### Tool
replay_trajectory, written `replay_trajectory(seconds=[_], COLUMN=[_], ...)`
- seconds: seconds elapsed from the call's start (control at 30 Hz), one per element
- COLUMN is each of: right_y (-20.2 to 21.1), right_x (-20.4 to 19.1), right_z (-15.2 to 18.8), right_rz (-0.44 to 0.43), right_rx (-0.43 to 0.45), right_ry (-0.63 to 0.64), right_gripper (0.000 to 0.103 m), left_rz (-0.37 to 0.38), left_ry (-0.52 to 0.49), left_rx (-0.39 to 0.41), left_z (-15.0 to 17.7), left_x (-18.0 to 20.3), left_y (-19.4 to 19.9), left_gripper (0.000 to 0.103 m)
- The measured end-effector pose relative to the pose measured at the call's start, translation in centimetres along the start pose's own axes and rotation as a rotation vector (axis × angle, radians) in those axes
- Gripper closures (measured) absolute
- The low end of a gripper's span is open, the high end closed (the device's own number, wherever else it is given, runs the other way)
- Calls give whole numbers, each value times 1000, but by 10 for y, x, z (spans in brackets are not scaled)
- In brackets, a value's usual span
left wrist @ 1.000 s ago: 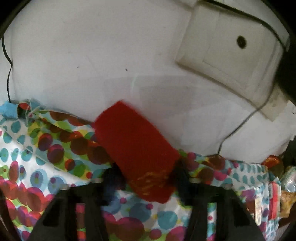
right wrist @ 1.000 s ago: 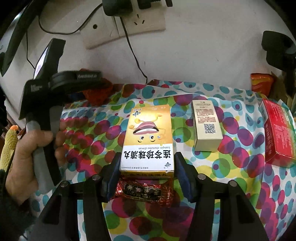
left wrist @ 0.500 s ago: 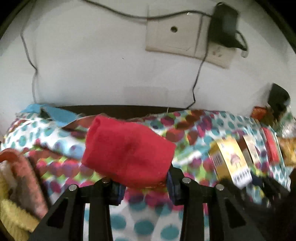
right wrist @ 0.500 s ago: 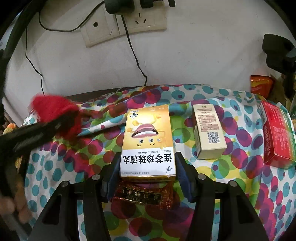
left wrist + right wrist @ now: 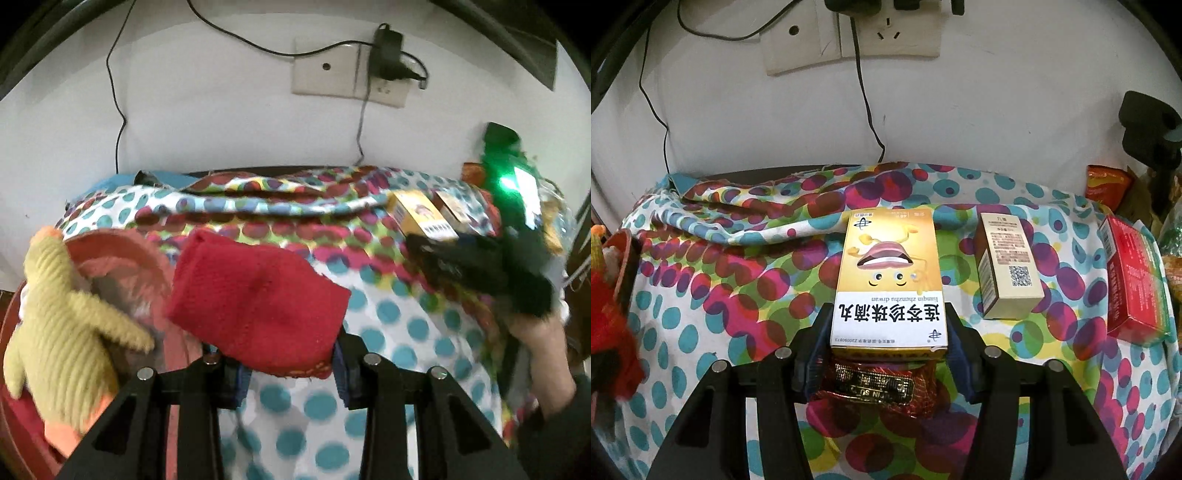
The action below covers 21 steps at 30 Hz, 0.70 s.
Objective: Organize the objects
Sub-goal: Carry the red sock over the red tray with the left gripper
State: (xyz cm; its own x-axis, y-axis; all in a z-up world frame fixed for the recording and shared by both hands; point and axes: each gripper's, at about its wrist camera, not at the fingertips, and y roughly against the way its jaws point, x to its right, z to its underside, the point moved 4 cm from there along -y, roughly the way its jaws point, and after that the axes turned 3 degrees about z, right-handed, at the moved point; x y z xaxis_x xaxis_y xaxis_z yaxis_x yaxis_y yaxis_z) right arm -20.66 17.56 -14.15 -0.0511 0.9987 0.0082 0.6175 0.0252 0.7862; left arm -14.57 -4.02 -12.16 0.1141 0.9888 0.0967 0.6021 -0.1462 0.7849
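Observation:
My left gripper (image 5: 286, 365) is shut on a red knitted cloth (image 5: 255, 302), held above the left end of the spotted tablecloth (image 5: 388, 317). Just left of it a yellow plush toy (image 5: 62, 332) and pink fabric (image 5: 122, 254) lie in a reddish bin (image 5: 9, 325). In the right wrist view the red cloth (image 5: 607, 314) shows at the left edge. My right gripper (image 5: 886, 332) is shut on the near end of a yellow medicine box (image 5: 890, 273) that lies on the tablecloth (image 5: 701, 295). A red foil packet (image 5: 871, 384) lies under the box's near end.
A beige box (image 5: 1008, 269) and a red box (image 5: 1134, 280) lie to the right of the yellow box. An orange snack bag (image 5: 1106, 184) stands at the back right. Wall sockets (image 5: 886, 33) with cables hang behind the table. A hand (image 5: 539, 332) holds the right gripper.
My left gripper has closed on the red cloth and carried it leftward from the back wall to beside the bin with the plush toy. The right gripper and yellow box have stayed put.

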Motion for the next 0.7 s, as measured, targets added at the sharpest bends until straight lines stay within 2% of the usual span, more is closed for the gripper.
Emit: replay_trajectory(seconds=[0.13,0.27,0.5,0.7], right_y=[-11,-11,-12,-12], right_x=[-11,-13,-18,-18], right_z=[-2,-2,-3,-3], right_rz=[1,18,28,27], right_rx=[-1,-4,-5,-5], right_ry=[0,14,22,21], right_gripper=[49,49,49,49], left_rz=[30,-2,-63,-68], left_ry=[13,-28,-19,-25], left_rx=[-24,-19,3,27], left_z=[20,39,63,77], left_x=[1,3,-2,6], left_y=[17,34,57,75], left_gripper=[67,67,67,67])
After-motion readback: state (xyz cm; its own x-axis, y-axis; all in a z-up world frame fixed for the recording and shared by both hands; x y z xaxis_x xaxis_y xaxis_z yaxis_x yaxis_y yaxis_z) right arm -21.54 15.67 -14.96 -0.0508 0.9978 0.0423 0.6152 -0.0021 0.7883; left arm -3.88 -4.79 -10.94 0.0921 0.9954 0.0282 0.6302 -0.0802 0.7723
